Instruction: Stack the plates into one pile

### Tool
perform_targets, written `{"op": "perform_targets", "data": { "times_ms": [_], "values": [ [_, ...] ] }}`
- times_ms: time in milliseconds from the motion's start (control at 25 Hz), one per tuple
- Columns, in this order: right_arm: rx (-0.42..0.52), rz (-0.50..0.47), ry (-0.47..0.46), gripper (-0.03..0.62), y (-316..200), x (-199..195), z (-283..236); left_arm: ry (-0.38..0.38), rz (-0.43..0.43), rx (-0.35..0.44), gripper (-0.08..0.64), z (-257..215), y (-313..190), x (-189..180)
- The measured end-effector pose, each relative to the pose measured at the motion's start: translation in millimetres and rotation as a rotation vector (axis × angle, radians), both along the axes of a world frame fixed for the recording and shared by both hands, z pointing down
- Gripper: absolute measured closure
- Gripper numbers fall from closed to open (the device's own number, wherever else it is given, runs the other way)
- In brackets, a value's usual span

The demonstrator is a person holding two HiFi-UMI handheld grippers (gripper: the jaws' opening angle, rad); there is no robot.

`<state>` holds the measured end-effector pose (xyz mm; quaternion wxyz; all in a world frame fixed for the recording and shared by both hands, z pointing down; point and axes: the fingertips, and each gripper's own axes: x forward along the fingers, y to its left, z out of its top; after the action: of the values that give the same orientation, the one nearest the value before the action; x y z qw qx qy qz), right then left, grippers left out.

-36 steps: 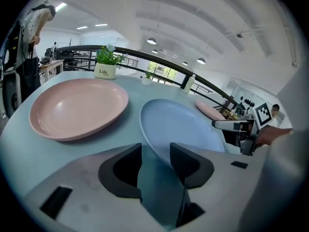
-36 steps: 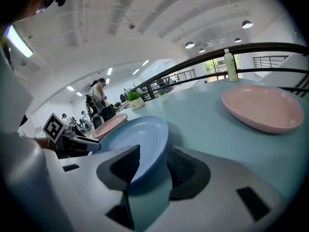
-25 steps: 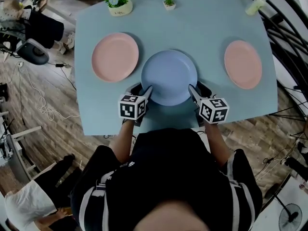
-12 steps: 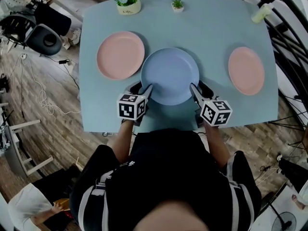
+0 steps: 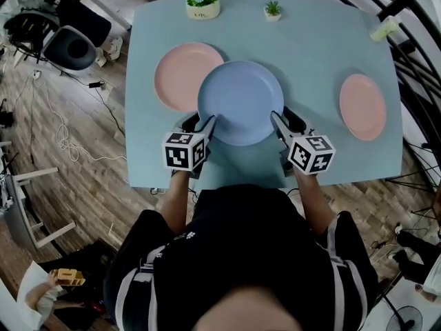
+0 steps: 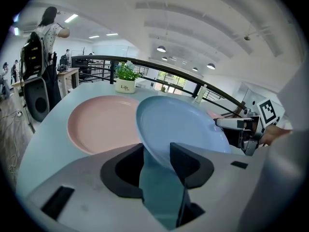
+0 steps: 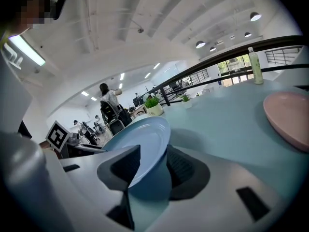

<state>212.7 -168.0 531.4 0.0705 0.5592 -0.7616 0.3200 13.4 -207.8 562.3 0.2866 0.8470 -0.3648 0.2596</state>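
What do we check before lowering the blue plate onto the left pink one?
1. Grip of left tool on blue plate rim: ok, shut on it.
2. Grip of right tool on the opposite rim: ok, shut on it.
3. Blue plate centred over left pink plate: not ok, it overlaps only the right edge.
4. Visible surface of left pink plate bare: ok.
5. Blue plate level: cannot tell.
6. Pile includes right pink plate: not ok, it lies apart.
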Motion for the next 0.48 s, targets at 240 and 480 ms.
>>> {"op": "perform_targets", "data": {
  "times_ms": [240,480],
  "values": [
    [0.005,-0.024,-0.017,0.42,-29,-46,-5,-0.015,-0.021,0.016,0.397,-12,-27,-47],
    [0.004,-0.038,-0.016,0.422,-56,-90,-6,-0.02,-0.03,0.02,0.397,-14,-49,-92]
  ]
}}
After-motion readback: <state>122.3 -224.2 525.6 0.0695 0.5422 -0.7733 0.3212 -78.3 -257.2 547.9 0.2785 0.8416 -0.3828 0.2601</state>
